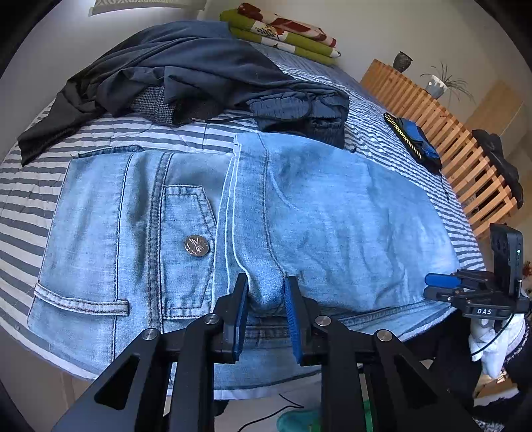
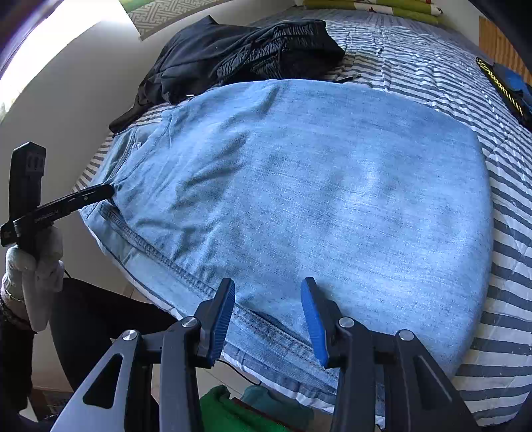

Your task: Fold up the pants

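Note:
Light blue jeans point(image 1: 332, 206) lie folded across a striped bed, with the back pocket and its silver button point(image 1: 197, 245) to the left. My left gripper point(image 1: 266, 295) is at the near edge, shut on a bunched fold of the denim. In the right wrist view the jeans point(image 2: 316, 186) fill the middle, and the left gripper point(image 2: 99, 194) touches their left edge. My right gripper point(image 2: 267, 299) stands open over the near hem, with flat denim under its fingers. It also shows from the side as the right gripper point(image 1: 439, 285) at the far right.
A heap of dark clothes point(image 1: 186, 73) lies behind the jeans on the striped bedspread point(image 1: 99, 133). A folded green and red blanket point(image 1: 282, 31) sits at the far end. A blue and black item point(image 1: 415, 139) lies beside a wooden slatted bench point(image 1: 432, 116). Green cloth point(image 2: 226, 412) lies on the floor.

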`<state>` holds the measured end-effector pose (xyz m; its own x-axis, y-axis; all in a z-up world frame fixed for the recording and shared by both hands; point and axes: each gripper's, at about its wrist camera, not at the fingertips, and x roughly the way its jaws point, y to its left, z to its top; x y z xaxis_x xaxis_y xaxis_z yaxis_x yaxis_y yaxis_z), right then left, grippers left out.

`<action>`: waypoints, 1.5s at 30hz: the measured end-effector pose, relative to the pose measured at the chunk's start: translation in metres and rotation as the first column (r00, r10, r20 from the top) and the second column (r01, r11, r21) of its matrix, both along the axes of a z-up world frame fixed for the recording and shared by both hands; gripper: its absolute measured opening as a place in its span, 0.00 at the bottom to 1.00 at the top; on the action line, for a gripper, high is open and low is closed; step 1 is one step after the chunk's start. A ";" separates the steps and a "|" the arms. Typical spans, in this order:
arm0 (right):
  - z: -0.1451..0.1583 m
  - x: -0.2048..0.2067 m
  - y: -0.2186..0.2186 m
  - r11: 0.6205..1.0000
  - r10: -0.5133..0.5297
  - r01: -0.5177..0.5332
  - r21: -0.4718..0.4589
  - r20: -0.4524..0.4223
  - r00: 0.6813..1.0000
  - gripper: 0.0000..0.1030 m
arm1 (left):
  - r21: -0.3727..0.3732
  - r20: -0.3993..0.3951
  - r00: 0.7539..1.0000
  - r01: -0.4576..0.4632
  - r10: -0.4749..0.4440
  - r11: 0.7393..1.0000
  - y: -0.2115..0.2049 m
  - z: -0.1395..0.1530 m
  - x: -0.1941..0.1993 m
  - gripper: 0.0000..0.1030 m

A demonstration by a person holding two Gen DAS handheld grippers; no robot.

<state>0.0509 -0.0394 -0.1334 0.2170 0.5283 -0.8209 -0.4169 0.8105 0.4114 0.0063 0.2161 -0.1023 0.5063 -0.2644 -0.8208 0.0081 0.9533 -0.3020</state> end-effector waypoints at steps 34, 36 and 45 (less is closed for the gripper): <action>0.009 -0.012 -0.046 0.999 0.022 -0.022 0.047 0.007 1.000 0.36 | 0.093 -0.186 0.982 0.058 -0.040 0.994 -0.014 -0.015 0.062 0.16; 0.017 -0.020 -0.034 0.997 0.073 -0.075 0.031 0.061 0.995 0.36 | 0.084 -0.171 0.984 0.061 -0.046 0.995 -0.016 -0.007 0.060 0.16; 0.036 -0.047 0.075 0.944 0.331 -0.312 -0.110 0.286 0.899 0.38 | -0.024 -0.151 0.989 0.006 -0.010 1.000 -0.006 0.012 0.062 0.15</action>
